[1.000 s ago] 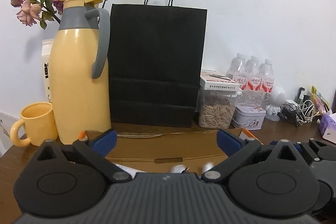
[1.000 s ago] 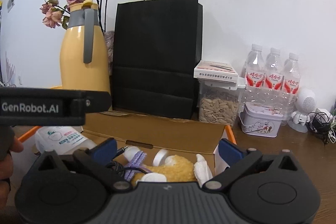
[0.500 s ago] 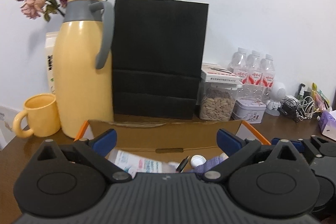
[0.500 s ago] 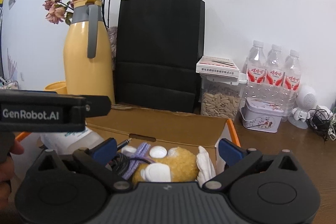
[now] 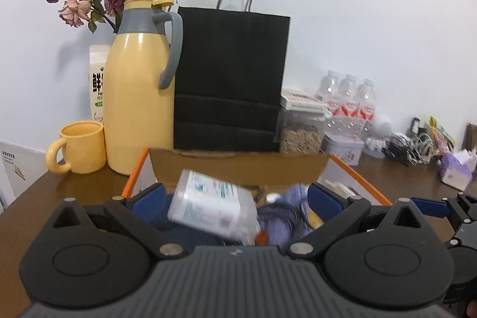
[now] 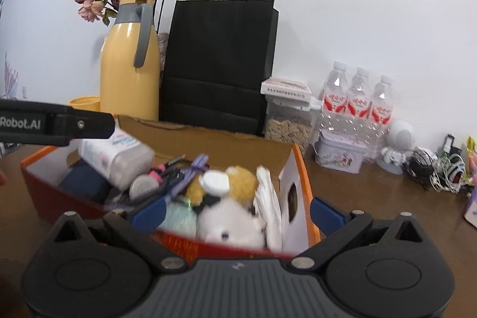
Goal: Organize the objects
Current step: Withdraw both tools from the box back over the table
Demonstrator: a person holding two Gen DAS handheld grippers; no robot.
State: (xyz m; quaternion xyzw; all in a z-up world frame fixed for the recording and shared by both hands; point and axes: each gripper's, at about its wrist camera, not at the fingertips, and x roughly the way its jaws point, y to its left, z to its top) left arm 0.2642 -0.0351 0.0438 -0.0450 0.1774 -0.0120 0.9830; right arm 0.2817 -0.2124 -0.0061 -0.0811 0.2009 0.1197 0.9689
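While my left fingers (image 5: 235,198) stand spread wide over the orange-edged cardboard box (image 6: 301,169), a clear plastic canister with a printed label (image 5: 211,204) lies tilted between them, touching neither as far as I can tell, blurred, at the box's left end. My right fingers (image 6: 237,212) are spread too, empty, low at the box's near wall. I judge the sorting well along: the box is crowded with one white plush toy (image 6: 229,224), one yellow fluffy thing (image 6: 241,179) and one purple cord (image 6: 190,172). Left on the brown wooden bench (image 6: 372,198), going rightward: one yellow mug (image 5: 79,146), one yellow jug (image 5: 140,94), one black paper bag (image 5: 232,79), three water bottles (image 6: 359,100).
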